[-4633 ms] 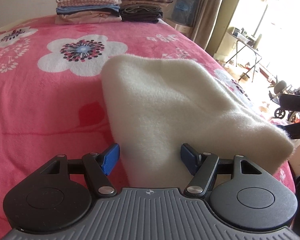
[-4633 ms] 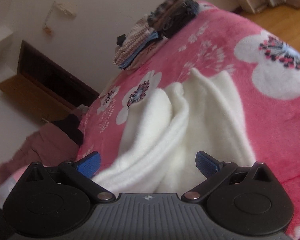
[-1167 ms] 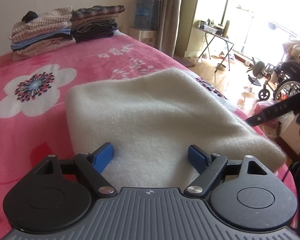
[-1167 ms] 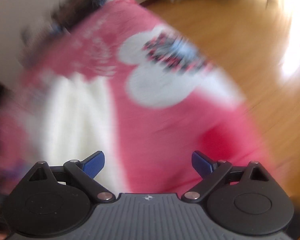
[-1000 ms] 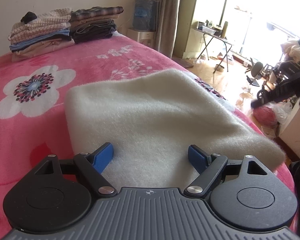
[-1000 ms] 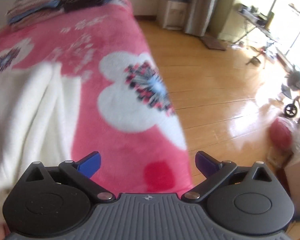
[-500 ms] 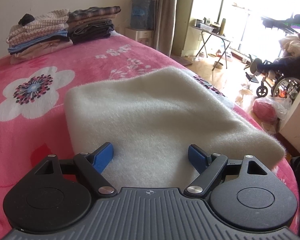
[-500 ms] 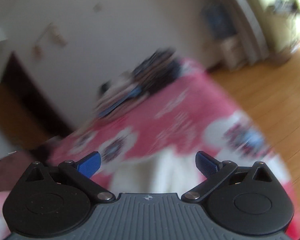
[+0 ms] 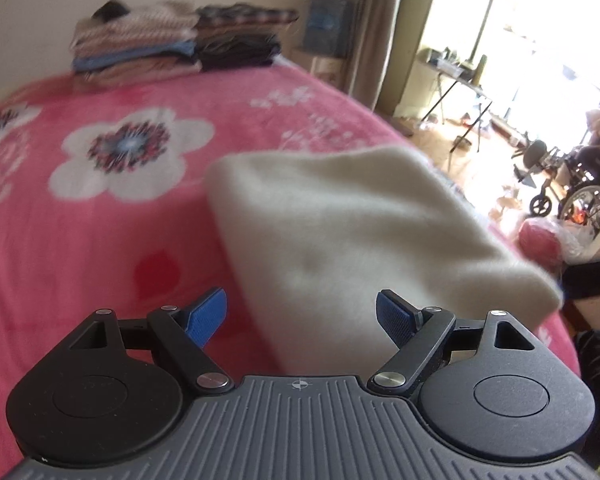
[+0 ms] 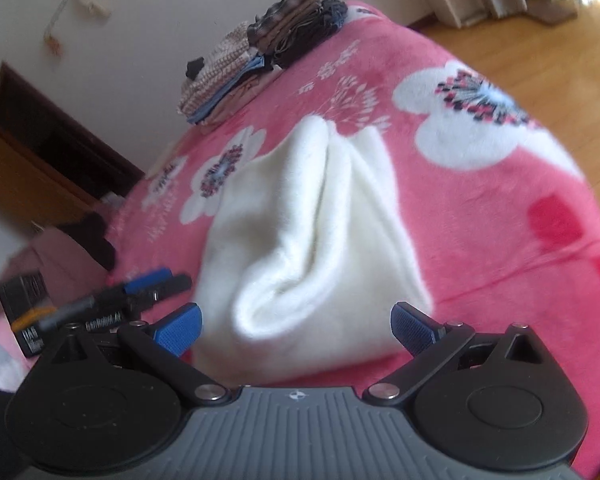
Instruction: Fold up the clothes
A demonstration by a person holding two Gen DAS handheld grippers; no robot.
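white garment (image 10: pixel 312 216): fluffy, fleecy cloth, thick nap, matt; fuzzy along the edges.
bedspread (image 9: pixel 80 240): pink plush cloth with printed flowers, soft short pile, faint sheen.
stack of folded clothes (image 9: pixel 140 40): mixed cloth, knitted and woven, checked and plain; matt.
left gripper (image 9: pixel 302 316): matt black plastic arms, ribbed grey plastic body, bright metal rivets; pads (image 9: pixel 208 314) blue, finely textured, rubbery.
right gripper (image 10: pixel 296 326): same matt black and ribbed grey plastic, metal rivets, blue textured pads.
floor (image 10: pixel 540 40): wood boards, smooth, glossy.
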